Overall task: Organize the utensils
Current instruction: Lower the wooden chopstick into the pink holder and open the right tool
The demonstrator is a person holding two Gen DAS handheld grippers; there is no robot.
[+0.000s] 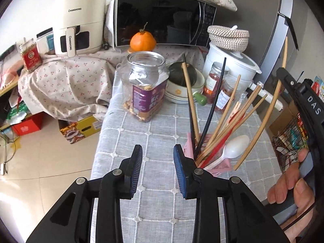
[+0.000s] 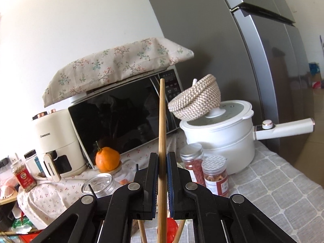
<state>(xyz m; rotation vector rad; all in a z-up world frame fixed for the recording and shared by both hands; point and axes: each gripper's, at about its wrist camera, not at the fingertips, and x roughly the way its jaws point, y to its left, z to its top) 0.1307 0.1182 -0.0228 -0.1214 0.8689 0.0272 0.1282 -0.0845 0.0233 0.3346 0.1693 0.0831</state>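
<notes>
A pink utensil holder [image 1: 189,144] stands on the grey checked tablecloth [image 1: 141,133]. It holds several bamboo, black and red chopsticks and a white plastic spoon [image 1: 232,147]. My left gripper [image 1: 158,151] is open and empty, just left of the holder. My right gripper [image 2: 162,158] is shut on a bamboo chopstick [image 2: 162,121] and holds it upright. In the left wrist view that chopstick [image 1: 263,121] hangs at the right of the holder, its lower tip above the cloth, with the right gripper body [image 1: 303,105] at the edge.
An open glass jar [image 1: 145,85], stacked bowls with a dark squash [image 1: 182,77], two spice jars [image 1: 216,81], a white pot [image 2: 220,133] with a woven basket on top, an orange [image 1: 142,41], microwave [image 1: 162,18] and air fryer [image 1: 79,24] crowd the back.
</notes>
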